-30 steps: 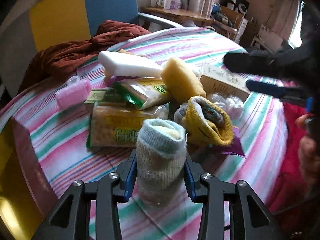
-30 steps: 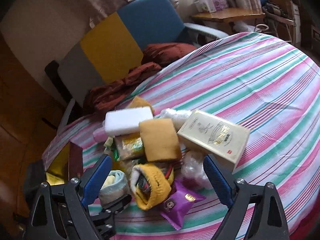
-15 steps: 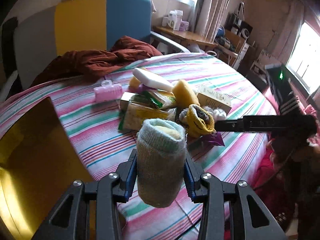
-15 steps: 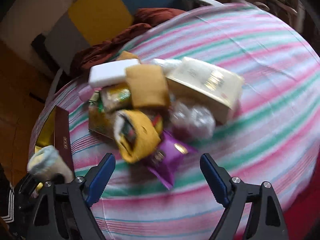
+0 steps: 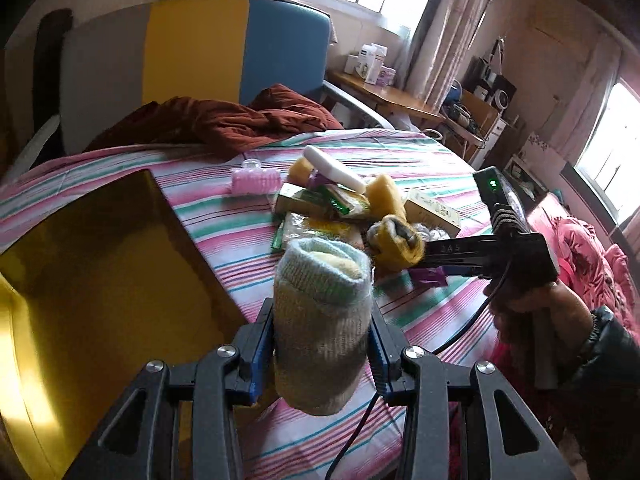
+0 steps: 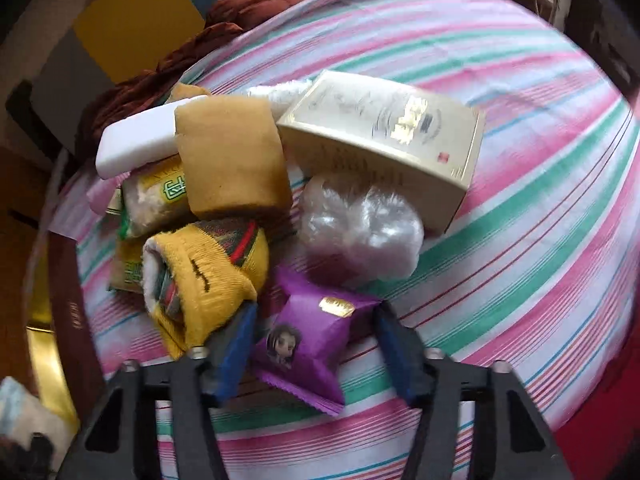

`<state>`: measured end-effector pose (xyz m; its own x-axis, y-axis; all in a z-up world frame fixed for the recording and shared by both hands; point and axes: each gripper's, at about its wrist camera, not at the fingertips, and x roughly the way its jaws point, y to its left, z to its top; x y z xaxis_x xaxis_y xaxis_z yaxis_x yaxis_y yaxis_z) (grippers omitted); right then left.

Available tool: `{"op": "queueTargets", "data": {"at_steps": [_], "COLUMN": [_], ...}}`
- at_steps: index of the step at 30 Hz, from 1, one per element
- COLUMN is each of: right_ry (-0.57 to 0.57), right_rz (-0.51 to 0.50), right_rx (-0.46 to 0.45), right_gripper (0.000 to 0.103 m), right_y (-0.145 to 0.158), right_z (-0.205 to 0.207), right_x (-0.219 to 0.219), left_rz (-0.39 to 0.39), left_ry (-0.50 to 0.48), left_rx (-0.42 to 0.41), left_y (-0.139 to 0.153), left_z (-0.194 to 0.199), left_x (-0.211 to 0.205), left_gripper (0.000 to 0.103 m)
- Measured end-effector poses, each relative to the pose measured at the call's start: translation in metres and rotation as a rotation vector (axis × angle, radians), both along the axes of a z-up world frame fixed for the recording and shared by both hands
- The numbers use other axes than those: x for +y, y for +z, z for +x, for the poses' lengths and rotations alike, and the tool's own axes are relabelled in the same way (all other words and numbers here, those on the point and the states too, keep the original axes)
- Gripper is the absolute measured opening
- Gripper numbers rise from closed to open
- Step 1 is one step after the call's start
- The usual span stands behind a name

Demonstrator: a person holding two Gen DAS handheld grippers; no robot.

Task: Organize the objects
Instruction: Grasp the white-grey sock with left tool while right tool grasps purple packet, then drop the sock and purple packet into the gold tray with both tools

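My left gripper (image 5: 320, 344) is shut on a rolled grey and pale-blue sock (image 5: 320, 320), held upright above the striped tablecloth (image 5: 420, 160) beside an open gold-lined box (image 5: 100, 280). Pointing steeply down at the pile, my right gripper (image 6: 316, 320) is closing its jaws on a purple snack packet (image 6: 308, 344), and both pads touch its sides. In the left wrist view the right gripper (image 5: 436, 258) reaches in from the right. A yellow rolled sock (image 6: 208, 276) lies just left of the packet.
The pile holds a cream carton (image 6: 384, 140), a clear plastic bundle (image 6: 360, 228), a tan sponge (image 6: 232, 160), a white block (image 6: 140, 140), green snack bags (image 6: 160, 196) and a pink roller (image 5: 256, 180). A maroon cloth (image 5: 240, 120) lies behind. A person's hand (image 5: 540, 304) holds the right gripper.
My left gripper lifted the grey sock up and away from the pile toward the gold box. The right gripper dropped onto the purple packet and its wide jaws closed in around it.
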<state>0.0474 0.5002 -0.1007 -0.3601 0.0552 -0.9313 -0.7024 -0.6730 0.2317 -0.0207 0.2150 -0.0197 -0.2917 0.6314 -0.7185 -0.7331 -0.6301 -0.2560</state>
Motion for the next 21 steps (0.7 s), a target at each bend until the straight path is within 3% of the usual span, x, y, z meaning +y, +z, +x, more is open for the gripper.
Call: {"op": "queueTargets", "data": {"at_steps": [4,7,10,15,19,20,21], "right_ry": [0.016,0.031,0.086,0.314,0.558,0.600,0.643], "right_rz": [0.032,0.121,0.149,0.135,0.059,0.036,0.012], "right_rx": [0.016,0.042,0.136,0.271,0.343,0.350,0.356], "right_gripper": [0.033,0.033,0.033,0.033,0.033,0.033,0.033], "right_y": [0.013,0.037,0.063,0.093,0.101,0.100,0.098], "right_z": [0.011,0.023,0.035,0.006,-0.031,-0.039,-0.045], "right_x": [-0.009,-0.026,-0.044,-0.101,-0.171,-0.188,-0.203], "left_rz": [0.011,0.028,0.041,0.019,-0.032,-0.039,-0.044], "left_ry": [0.023,0.051,0.113,0.280,0.436,0.475,0.497], "left_rx": [0.003,0.006,0.003,0.017,0.032,0.037,0.040], "left_y": [0.002,0.004,0.005,0.000,-0.010,-0.012,-0.012], "left_z": [0.001,-0.001,-0.008,-0.026,-0.042,-0.045,-0.045], "left_x": [-0.018,-0.035,-0.059,-0.115,-0.161,-0.174,-0.183], "left_gripper": [0.042,0.042,0.042,0.042,0.042,0.045,0.054]}}
